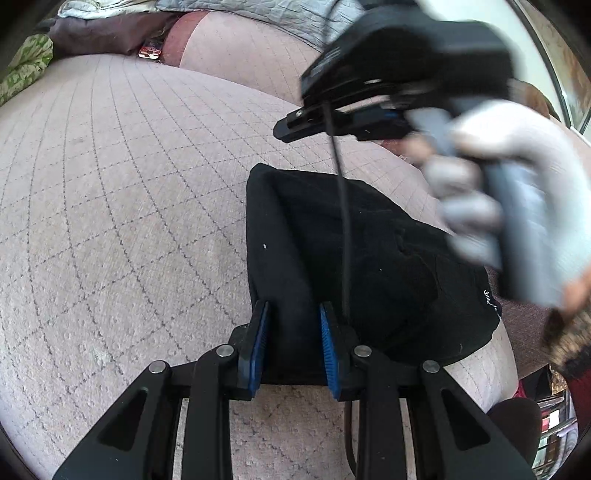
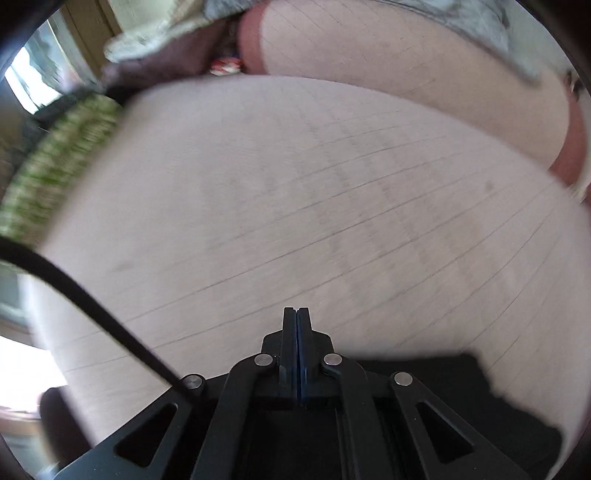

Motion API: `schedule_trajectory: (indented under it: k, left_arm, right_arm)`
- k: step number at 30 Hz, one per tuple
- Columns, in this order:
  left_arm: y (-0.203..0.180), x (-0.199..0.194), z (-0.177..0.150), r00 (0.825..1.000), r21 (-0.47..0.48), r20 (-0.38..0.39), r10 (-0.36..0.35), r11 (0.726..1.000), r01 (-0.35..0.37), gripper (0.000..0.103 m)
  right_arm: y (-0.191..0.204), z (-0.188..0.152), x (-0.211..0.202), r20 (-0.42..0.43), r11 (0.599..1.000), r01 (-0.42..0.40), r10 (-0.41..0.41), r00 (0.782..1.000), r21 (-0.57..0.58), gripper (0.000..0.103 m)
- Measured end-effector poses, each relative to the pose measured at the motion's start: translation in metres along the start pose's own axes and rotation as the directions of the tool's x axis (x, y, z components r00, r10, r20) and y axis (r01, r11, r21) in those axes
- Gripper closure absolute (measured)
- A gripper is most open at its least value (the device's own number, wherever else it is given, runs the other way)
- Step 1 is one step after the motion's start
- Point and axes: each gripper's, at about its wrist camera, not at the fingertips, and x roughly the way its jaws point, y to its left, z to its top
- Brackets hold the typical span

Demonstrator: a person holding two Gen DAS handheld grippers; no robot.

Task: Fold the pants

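The black pants (image 1: 369, 266) lie folded into a compact bundle on the pink quilted bed cover (image 1: 129, 203). My left gripper (image 1: 293, 314) is open, its blue pads either side of the bundle's near left edge, with cloth between them. My right gripper (image 1: 295, 127) shows in the left wrist view, held in a white-gloved hand (image 1: 517, 184) above the far side of the pants, jaws together. In the right wrist view my right gripper (image 2: 296, 317) is shut and empty above the cover (image 2: 295, 203), with the pants (image 2: 461, 384) below it at the frame's bottom. That view is motion-blurred.
A pink cushion (image 1: 251, 48) and grey blanket (image 1: 258, 11) lie at the back of the bed. A green patterned cloth (image 1: 26, 66) and dark brown fabric (image 1: 103, 35) sit at the far left. A black cable (image 1: 341, 206) hangs over the pants.
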Motion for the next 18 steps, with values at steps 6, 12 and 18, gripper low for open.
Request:
schedule_trajectory:
  k: [6,12,18]
  left_arm:
    - [-0.009,-0.002,-0.004,1.0,0.027,0.018,0.018,0.999,-0.019,0.076]
    - [-0.01,-0.017,-0.009,0.999,0.035,0.035,0.015,0.999,-0.016,0.068]
    - [-0.045,-0.054,-0.009,0.962,0.168,0.193,0.192,0.96,-0.226,0.05]
  right_arm:
    - [-0.023,-0.049,0.002,-0.096,0.994,-0.061,0.069,0.993,0.091,0.09]
    - [-0.12,-0.105,-0.067,0.157,0.877,0.182,-0.276,0.948,0.444,0.066]
    - [-0.105,-0.2,-0.125,0.335,0.876,0.116,-0.298,0.894,0.469,0.052]
